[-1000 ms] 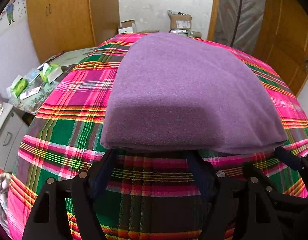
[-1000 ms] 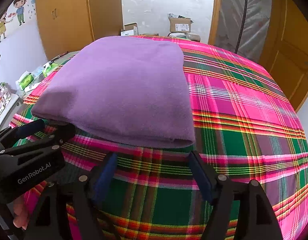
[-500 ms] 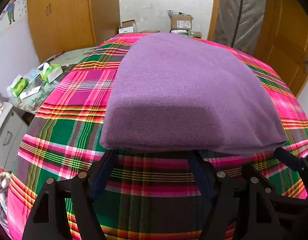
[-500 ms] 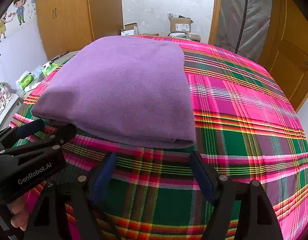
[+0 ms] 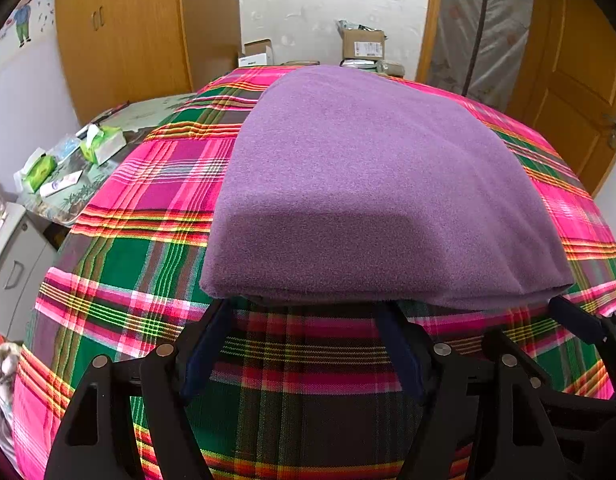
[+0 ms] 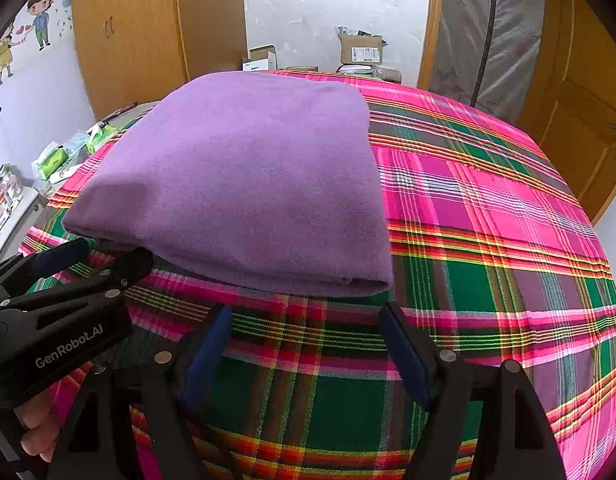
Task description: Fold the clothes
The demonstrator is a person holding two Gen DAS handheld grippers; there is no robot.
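Purple folded garment [image 5: 372,184] on plaid cloth [image 5: 156,184], left tool [image 5: 304,344] and right tool [image 6: 306,344] agape, empty, fingers [image 6: 36,436] only in right view

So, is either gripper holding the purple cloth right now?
No. Left gripper and right gripper are open at the purple cloth's near edge.

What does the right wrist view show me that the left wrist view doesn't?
Only the right wrist view shows the left gripper from outside, the hand holding it, and the garment's near right corner clearly. Only the left wrist view shows the grey cabinet beside the bed. Both show the folded purple garment lying flat on the plaid bedspread, with both grippers open at its near edge.
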